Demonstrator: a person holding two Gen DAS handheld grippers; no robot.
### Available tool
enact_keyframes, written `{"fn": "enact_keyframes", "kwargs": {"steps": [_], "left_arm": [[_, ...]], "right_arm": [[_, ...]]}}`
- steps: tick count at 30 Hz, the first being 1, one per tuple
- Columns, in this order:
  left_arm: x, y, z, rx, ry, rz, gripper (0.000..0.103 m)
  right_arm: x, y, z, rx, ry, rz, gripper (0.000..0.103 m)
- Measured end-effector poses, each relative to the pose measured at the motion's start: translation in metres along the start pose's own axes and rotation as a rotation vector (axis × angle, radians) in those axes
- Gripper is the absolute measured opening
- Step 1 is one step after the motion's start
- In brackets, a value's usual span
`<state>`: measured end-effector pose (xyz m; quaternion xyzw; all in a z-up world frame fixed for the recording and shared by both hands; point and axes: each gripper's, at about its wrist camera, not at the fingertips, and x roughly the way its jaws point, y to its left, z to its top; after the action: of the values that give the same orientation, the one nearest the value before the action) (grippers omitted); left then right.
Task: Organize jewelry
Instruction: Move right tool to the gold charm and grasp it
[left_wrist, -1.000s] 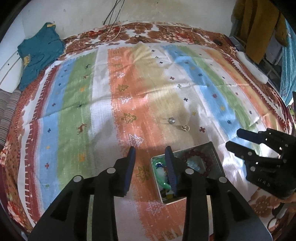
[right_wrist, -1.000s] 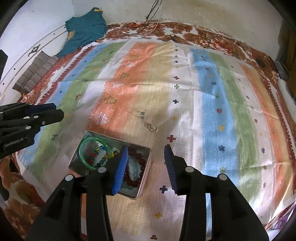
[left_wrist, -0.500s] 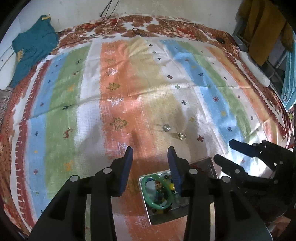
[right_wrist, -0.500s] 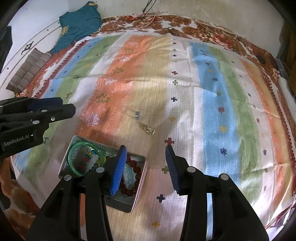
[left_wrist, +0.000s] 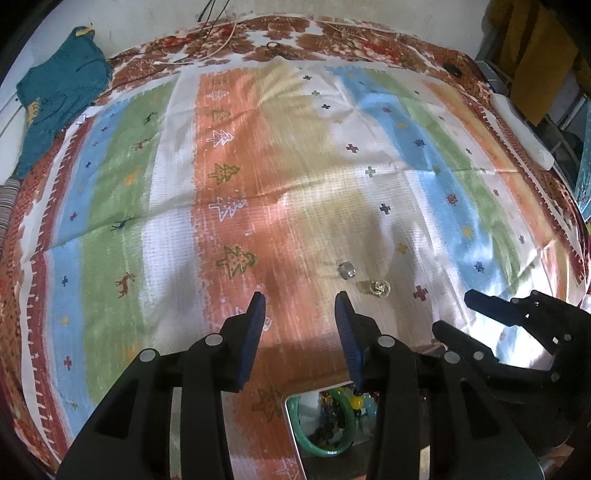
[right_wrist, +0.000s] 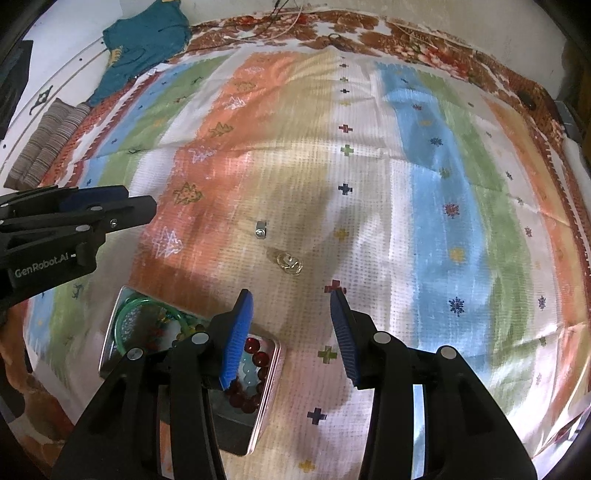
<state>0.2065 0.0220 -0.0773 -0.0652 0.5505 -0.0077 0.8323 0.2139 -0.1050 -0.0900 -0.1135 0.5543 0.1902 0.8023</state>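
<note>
Fingers (right_wrist: 236, 332) farther over tin (right_wrist: 266, 417), nearer gold ring (right_wrist: 290, 262) than before.

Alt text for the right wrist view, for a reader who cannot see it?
The open right gripper hovers over a striped cloth, with a silver ring and gold ring lying ahead. A metal tin of bracelets sits lower left, beside the left gripper.
</note>
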Motion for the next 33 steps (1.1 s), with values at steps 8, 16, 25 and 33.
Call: {"fn": "enact_keyframes", "kwargs": {"steps": [8, 16, 25, 33], "left_arm": [[0.021, 0.0, 0.013, -0.006, 0.035, -0.006, 0.039], [0.041, -0.001, 0.019, 0.014, 0.074, 0.006, 0.04], [0.058, 0.001, 0.028, 0.022, 0.098, 0.017, 0.041], [0.074, 0.007, 0.033, 0.015, 0.128, 0.006, 0.041]], "right_arm": [[0.023, 0.001, 0.009, -0.003, 0.039, 0.003, 0.044], [0.043, -0.004, 0.016, 0.014, 0.077, 0.023, 0.044], [0.056, 0.0, 0.023, 0.009, 0.1, 0.033, 0.044], [0.076, 0.003, 0.03, 0.002, 0.132, 0.038, 0.044]]}}
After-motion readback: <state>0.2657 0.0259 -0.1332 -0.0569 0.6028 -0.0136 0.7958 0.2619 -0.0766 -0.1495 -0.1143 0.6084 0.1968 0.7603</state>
